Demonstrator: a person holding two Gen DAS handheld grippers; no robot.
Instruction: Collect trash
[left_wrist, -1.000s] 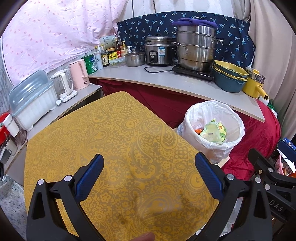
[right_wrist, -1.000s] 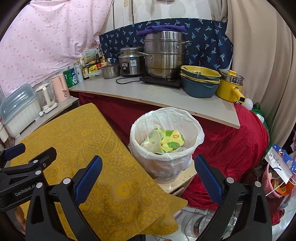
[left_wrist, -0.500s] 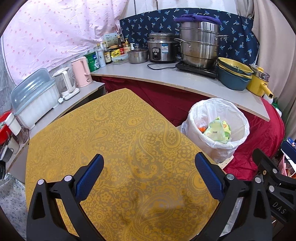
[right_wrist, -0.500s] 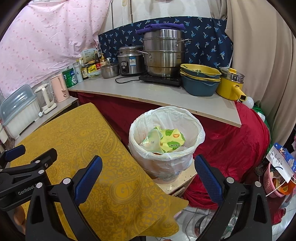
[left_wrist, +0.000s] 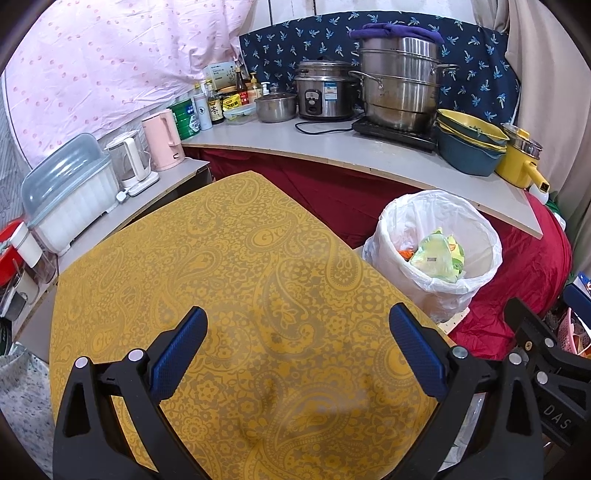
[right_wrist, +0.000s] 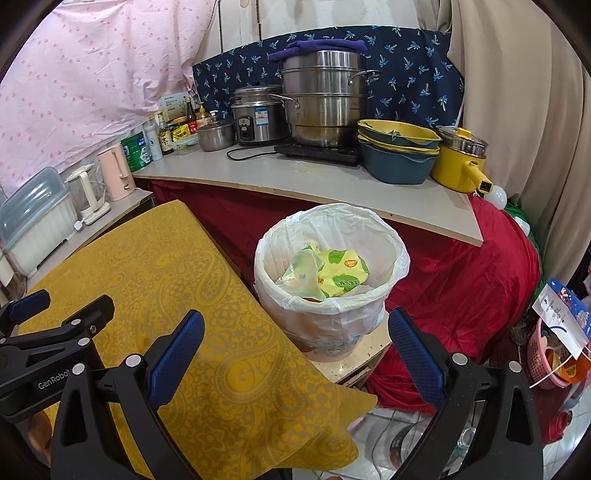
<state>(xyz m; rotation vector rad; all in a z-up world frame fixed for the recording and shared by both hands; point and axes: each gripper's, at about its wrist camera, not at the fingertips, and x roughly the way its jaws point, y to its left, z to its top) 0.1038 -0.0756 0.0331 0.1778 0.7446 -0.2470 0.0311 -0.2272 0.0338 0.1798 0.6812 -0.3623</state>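
Note:
A bin lined with a white bag (right_wrist: 332, 254) stands on a low ledge right of the table; it shows in the left wrist view as the bin (left_wrist: 436, 254). Yellow-green wrappers (right_wrist: 328, 275) lie crumpled inside, also seen as wrappers (left_wrist: 437, 254) from the left. My left gripper (left_wrist: 297, 350) hovers open over the yellow paisley tablecloth (left_wrist: 229, 258), nothing between its blue pads. My right gripper (right_wrist: 295, 354) hangs open in front of the bin, over the table's right edge, empty. The left gripper (right_wrist: 48, 328) appears at the left of the right wrist view.
A counter (right_wrist: 314, 181) behind holds steel pots (right_wrist: 325, 99), a rice cooker (right_wrist: 258, 118), stacked bowls (right_wrist: 399, 147), a yellow pot (right_wrist: 460, 158), bottles and kettles (left_wrist: 162, 144). Red cloth (right_wrist: 461, 280) drapes below. A pink basket (right_wrist: 554, 354) sits at the far right.
Both grippers have drifted back and slightly up, so the table and bin sit a little lower and farther in view. Both stay open and empty.

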